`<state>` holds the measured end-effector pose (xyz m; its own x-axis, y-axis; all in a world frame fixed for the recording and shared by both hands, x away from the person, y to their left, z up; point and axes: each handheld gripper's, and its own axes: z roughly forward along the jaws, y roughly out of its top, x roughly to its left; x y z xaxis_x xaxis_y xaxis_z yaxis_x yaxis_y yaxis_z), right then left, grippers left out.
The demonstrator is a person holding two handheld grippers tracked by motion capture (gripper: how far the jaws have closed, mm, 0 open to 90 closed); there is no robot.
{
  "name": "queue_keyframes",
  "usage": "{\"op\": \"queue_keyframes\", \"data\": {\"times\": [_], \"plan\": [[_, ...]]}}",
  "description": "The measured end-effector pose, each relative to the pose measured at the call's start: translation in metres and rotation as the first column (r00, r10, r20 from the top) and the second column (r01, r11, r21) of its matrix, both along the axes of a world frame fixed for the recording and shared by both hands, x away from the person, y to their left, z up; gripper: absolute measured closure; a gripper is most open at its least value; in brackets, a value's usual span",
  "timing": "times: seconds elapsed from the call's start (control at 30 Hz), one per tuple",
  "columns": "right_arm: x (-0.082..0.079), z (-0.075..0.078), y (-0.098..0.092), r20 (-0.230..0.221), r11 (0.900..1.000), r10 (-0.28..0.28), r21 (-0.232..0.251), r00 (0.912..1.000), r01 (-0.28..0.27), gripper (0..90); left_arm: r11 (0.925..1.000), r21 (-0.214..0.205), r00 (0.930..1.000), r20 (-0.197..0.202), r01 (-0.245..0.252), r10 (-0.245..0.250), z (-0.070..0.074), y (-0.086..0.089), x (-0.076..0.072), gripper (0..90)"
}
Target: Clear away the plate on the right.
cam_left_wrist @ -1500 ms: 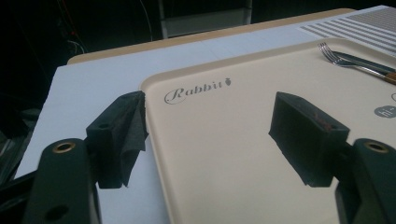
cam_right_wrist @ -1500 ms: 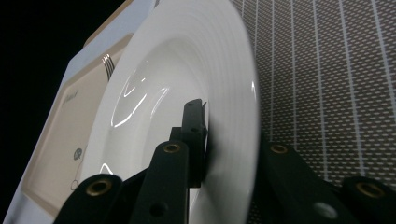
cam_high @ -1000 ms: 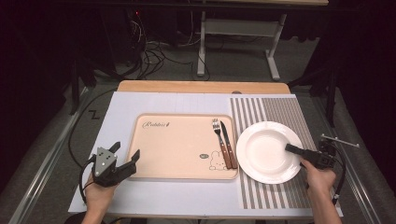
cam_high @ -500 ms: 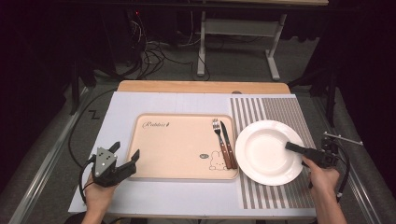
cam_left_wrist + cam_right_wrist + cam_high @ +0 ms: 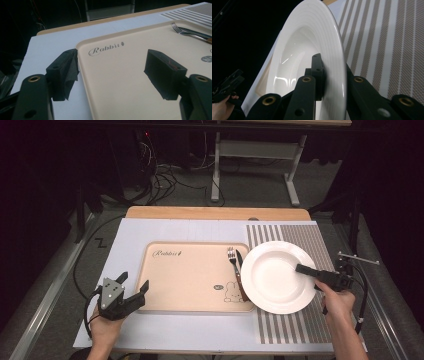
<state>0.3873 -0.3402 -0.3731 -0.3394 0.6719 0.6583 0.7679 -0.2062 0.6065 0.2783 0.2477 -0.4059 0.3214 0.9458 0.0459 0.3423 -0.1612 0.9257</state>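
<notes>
A white deep plate point(image 5: 275, 280) hangs slightly tilted over the striped mat point(image 5: 300, 240). Its left rim reaches over the right edge of the beige tray point(image 5: 190, 275). My right gripper point(image 5: 302, 269) is shut on the plate's right rim. In the right gripper view the jaws point(image 5: 332, 70) clamp the rim of the plate point(image 5: 294, 55), one above and one below. A fork point(image 5: 231, 257) and a brown-handled knife point(image 5: 241, 277) lie on the tray's right side, partly beside the plate. My left gripper point(image 5: 135, 281) rests open at the tray's near left corner. Its pads point(image 5: 65, 72) straddle the edge of the tray point(image 5: 125, 82).
A pale blue sheet point(image 5: 125, 245) covers the table under the tray and mat, with a wooden edge point(image 5: 215, 213) at the back. Cables and a desk frame point(image 5: 255, 150) lie on the floor beyond. The fork point(image 5: 180, 28) lies far from the left gripper's jaws.
The right gripper has lifted the plate and carried it a little to the left, so that it now overlaps the tray's right edge. The left gripper has stayed where it was.
</notes>
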Motion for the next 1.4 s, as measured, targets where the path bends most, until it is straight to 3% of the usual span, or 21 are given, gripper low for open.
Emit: {"op": "queue_keyframes", "data": {"times": [0.73, 0.83, 1.4], "plan": [[0.024, 0.009, 0.058, 0.000, 0.9943, 0.105, 0.016, 0.9944, -0.105, 83.2, 1.0000, -0.009, 1.0000, 0.008, -0.001, 0.001, 0.001, 0.002, -0.001, 27.5], [0.027, 0.011, 0.068, 0.009, 0.9925, 0.121, 0.012, 0.9926, -0.122, 83.2, 0.9999, -0.011, 1.0000, 0.009, -0.001, 0.001, 0.001, 0.002, -0.001, 27.5], [0.044, 0.002, 0.117, -0.030, 0.9793, 0.202, 0.008, 0.9789, -0.202, 83.2, 0.9999, -0.015, 1.0000, 0.006, 0.005, -0.005, 0.001, 0.002, -0.001, 27.6]]}}
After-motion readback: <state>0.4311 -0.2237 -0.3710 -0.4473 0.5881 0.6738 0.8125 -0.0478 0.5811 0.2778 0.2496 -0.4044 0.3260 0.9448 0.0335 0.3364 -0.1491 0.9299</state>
